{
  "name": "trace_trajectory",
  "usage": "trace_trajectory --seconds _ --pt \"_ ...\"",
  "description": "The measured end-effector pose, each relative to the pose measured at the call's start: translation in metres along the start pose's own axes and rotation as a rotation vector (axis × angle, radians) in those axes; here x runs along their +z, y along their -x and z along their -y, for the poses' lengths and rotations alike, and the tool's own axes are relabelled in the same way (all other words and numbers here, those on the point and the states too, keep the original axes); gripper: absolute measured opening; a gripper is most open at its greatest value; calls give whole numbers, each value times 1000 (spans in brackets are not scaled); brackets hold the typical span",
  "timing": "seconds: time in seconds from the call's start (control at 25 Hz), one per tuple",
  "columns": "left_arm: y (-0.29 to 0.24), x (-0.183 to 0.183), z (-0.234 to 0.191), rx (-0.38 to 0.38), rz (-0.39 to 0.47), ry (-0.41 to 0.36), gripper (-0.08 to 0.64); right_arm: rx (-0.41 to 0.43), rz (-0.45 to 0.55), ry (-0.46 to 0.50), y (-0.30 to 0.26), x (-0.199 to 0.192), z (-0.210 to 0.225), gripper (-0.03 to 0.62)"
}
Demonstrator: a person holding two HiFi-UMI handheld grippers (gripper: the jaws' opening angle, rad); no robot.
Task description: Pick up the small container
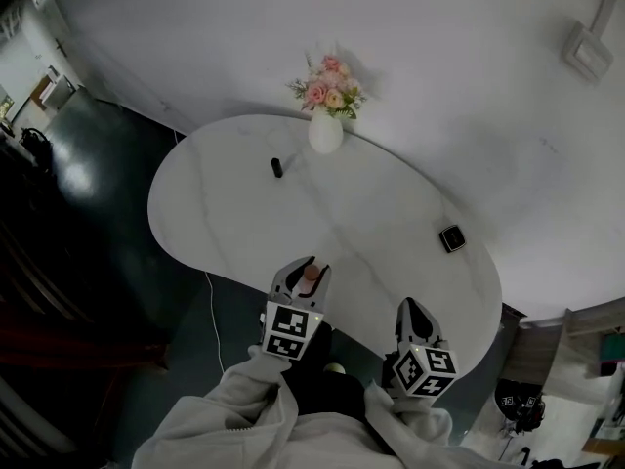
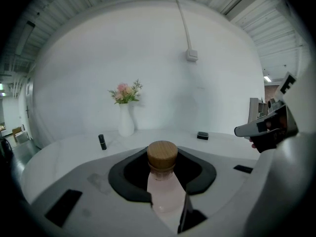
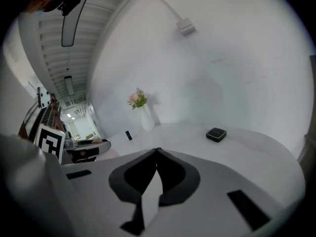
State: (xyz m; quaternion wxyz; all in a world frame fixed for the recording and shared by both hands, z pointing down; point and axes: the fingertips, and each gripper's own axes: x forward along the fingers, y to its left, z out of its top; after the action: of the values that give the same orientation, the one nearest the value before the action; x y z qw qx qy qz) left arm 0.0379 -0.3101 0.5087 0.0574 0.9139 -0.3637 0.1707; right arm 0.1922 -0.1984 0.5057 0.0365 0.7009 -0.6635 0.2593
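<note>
The small container is a pale pink bottle with a round wooden cap. It stands upright between the jaws of my left gripper, which is shut on it. In the head view the left gripper hangs over the near edge of the white table with the container showing pink between its fingers. My right gripper is beside it to the right, also at the near edge. Its jaws meet at the tips with nothing between them.
A white vase with pink flowers stands at the table's far edge. A small black cylinder stands left of centre and a flat black box lies at the right. Dark floor lies to the left of the table, and a white wall rises behind it.
</note>
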Motion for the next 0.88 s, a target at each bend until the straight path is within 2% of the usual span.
trace_trajectory --seconds 0.36,0.88 --pt "63 -18 -2 88 6 33 120 42 8 59 19 -14 -10 49" --pt "134 -51 -5 204 25 127 120 141 24 123 33 -25 -46 49"
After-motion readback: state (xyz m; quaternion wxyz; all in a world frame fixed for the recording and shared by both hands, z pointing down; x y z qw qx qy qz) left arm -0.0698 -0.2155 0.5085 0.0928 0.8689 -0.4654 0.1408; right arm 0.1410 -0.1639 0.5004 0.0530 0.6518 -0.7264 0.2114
